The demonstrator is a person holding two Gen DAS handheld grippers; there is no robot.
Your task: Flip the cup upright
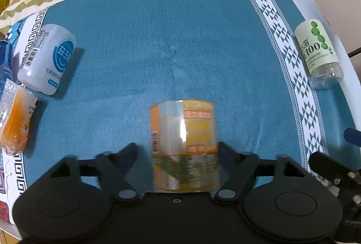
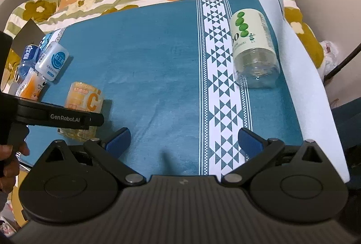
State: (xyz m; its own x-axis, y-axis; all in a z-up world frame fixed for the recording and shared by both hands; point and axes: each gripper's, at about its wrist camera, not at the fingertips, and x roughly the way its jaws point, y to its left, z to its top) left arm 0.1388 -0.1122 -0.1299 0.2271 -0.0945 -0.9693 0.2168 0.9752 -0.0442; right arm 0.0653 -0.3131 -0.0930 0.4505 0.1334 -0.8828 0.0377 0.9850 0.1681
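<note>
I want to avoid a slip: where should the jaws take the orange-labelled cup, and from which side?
Grip the orange-labelled cup across its labelled middle, coming level from the near side as the left gripper does. Its straight round wall fits between the jaws there.

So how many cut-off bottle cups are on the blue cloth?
5, counted in the right wrist view: green-label cup by the patterned stripe; orange C cup between the left gripper fingers; white-blue, orange and blue cups clustered far left. More may be hidden.
</note>
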